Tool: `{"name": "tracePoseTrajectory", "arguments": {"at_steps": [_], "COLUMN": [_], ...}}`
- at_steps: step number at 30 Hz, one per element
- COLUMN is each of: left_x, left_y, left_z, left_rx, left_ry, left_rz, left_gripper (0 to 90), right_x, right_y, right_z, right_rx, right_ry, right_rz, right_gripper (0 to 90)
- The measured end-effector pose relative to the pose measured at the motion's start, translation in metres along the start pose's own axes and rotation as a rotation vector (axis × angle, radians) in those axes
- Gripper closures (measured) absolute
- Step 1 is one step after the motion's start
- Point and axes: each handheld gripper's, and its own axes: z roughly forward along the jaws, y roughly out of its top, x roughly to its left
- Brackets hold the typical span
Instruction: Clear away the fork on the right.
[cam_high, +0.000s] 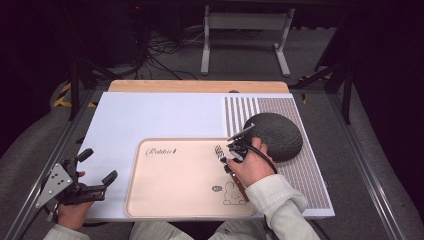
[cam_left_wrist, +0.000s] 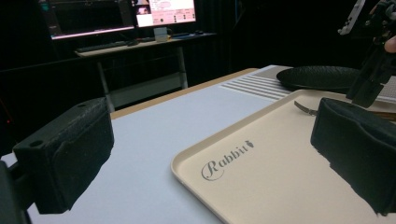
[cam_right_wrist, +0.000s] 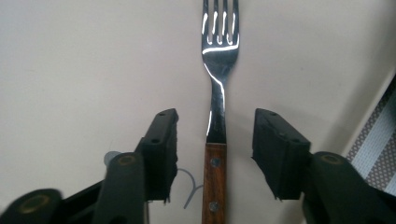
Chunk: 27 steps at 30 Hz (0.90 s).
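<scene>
We're over the cream tray (cam_high: 175, 200) now, and the fork (cam_right_wrist: 217, 88) lies flat on it near the tray's right edge, tines pointing toward the far side of the tabletop (cam_high: 150, 115), wooden handle toward us. In the right gripper view the right gripper (cam_right_wrist: 215, 135) straddles the fork where the steel neck meets the wood, both black pads standing clear of it with tray showing on either side. So the jaws are parted about halfway and hold nothing; we read this as a fork just set down on the tray, or a grasp not yet closed.

If it is a release, the next move calls for a straight lift away so the pads don't drag the handle. If it is a pickup, the jaws need to close squarely on that narrow neck, which lies flush on the tray and leaves little to get under.

The left gripper (cam_high: 95, 170) waits near the tabletop's near left corner, jaws wide and empty, well apart from the work.

Room is good to the left across the bare tray. To the right it's tighter: the tray's raised rim, then the dark round plate (cam_high: 275, 135) on the striped mat (cam_high: 300, 170), just beside our right hand (cam_high: 252, 167).
</scene>
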Motion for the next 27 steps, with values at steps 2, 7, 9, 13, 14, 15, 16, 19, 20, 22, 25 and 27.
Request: {"name": "tracePoseTrajectory", "arguments": {"at_steps": [2,7,9,13,14,15,16,19,20,22,25,27], "left_x": [0.000,0.000,0.000,0.000,0.000,0.000,0.000,0.000,0.000,0.000,0.000,0.000], "left_y": [0.000,0.000,0.000,0.000,0.000,0.000,0.000,0.000,0.000,0.000,0.000,0.000], "left_z": [0.000,0.000,0.000,0.000,0.000,0.000,0.000,0.000,0.000,0.000,0.000,0.000], "left_rx": [0.000,0.000,0.000,-0.002,-0.002,-0.002,-0.002,-0.003,0.000,0.001,-0.001,-0.002], "left_ry": [0.000,0.001,0.001,0.000,0.001,0.001,0.001,0.001,0.001,0.000,0.003,0.003], "left_rz": [-0.001,0.000,0.000,0.000,0.000,0.000,0.000,0.001,0.002,0.004,0.002,0.003], "left_gripper": [0.0,0.1,0.1,0.1,0.1,0.1,0.1,0.1,0.1,0.0,0.0,0.0], "right_x": [0.002,0.005,0.007,0.011,0.012,0.013,0.013,0.016,0.018,0.019,0.021,0.021], "right_y": [0.002,0.008,0.014,0.021,0.023,0.025,0.025,0.029,0.031,0.033,0.036,0.037], "right_z": [-0.003,-0.008,-0.010,-0.011,-0.011,-0.011,-0.011,-0.012,-0.013,-0.013,-0.012,-0.011], "right_rx": [-0.029,-0.089,-0.128,-0.188,-0.193,-0.207,-0.207,-0.263,-0.275,-0.279,-0.279,-0.275], "right_ry": [-0.018,-0.001,0.097,0.104,0.104,0.102,0.102,0.114,0.127,0.146,0.155,0.171], "right_rz": [-0.038,-0.156,-0.245,-0.423,-0.467,-0.519,-0.519,-0.630,-0.662,-0.702,-0.734,-0.748], "right_gripper": [41.6,29.1,23.1,13.4,13.4,12.9,12.9,12.6,14.2,15.6,21.3,28.1]}}
